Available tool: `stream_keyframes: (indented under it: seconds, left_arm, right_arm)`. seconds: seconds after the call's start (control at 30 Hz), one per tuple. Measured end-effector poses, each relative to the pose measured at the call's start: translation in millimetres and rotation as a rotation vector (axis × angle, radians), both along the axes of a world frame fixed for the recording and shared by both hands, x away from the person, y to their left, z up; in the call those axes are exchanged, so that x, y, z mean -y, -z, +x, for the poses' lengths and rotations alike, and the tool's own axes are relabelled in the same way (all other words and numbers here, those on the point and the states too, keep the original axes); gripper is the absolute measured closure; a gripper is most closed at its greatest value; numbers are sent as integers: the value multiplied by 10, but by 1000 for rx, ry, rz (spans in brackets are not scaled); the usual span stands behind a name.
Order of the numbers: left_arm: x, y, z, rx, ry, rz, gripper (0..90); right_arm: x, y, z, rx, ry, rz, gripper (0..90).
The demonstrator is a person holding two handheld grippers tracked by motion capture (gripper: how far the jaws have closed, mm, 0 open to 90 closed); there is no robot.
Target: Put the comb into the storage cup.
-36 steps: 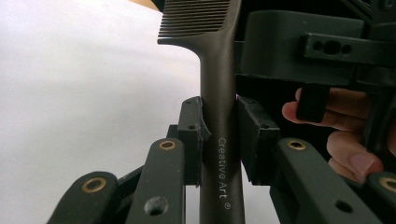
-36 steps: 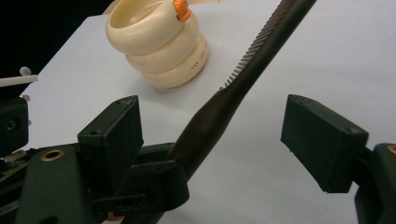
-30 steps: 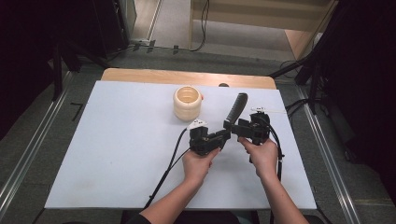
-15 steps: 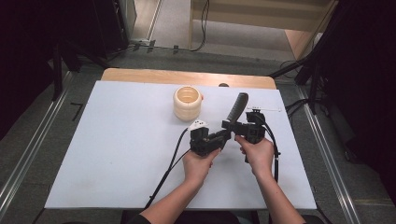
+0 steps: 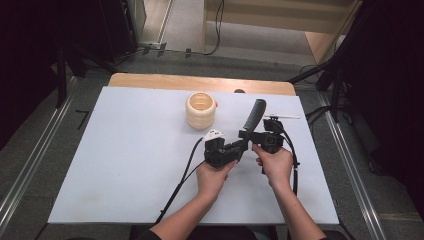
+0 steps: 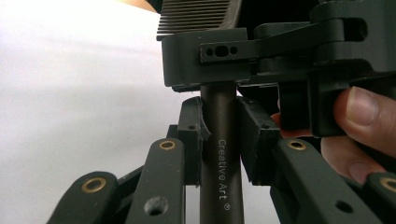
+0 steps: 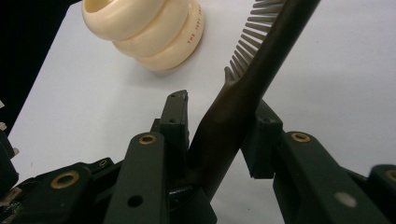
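Note:
A dark comb point(image 5: 255, 114) with "Creative Art" on its handle point(image 6: 222, 158) is held above the white board between both grippers. My left gripper point(image 5: 239, 146) points right, and its pads point(image 6: 191, 135) are shut on the handle end. My right gripper point(image 5: 251, 134) sits just ahead of it, with its body point(image 6: 280, 42) close in front in the left gripper view. Its jaws are closed on the comb's shaft point(image 7: 219, 126) where the teeth point(image 7: 254, 42) begin. The comb's toothed end rises toward the far side.
A cream ribbed cup point(image 5: 201, 110) point(image 7: 144, 32) stands upright on the white board point(image 5: 125, 150), left of the comb. A thin white stick point(image 5: 282, 116) lies by the right gripper. Cables trail back along both forearms. The wooden table edge point(image 5: 200, 82) runs behind the board.
The right hand and its gripper have shifted slightly left, closer to the left gripper. The comb stays held by both and the cup has not moved.

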State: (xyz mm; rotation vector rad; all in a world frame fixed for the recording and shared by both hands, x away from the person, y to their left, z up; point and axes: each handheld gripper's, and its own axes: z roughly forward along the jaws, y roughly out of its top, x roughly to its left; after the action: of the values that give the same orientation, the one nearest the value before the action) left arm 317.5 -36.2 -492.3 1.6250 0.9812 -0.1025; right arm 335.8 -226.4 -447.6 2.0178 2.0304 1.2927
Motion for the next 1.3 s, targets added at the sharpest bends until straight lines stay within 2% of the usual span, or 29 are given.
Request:
stream_keyframes:
  seconds: [0.5,0.83,0.87,1.03,1.13,1.23,1.3]
  left_arm:
    - [2,25,18,-21,15,-11,725]
    - [-2,19,16,-14,23,7,717]
    - [-11,17,23,-27,24,6,709]
    - [-30,6,27,-32,33,20,664]
    - [-51,-11,24,-54,47,28,607]
    - [-82,-30,21,-56,65,46,570]
    - [-108,-45,28,-79,77,39,519]
  right_arm:
    - [20,5,13,-21,-2,26,673]
    - [13,0,14,-27,-8,28,687]
    - [12,0,13,-24,-10,24,691]
    - [11,-12,7,-25,-12,21,693]
    - [29,-7,16,-21,-15,13,694]
    - [41,-4,18,-17,-15,7,695]
    - [46,-6,19,-14,-18,4,695]
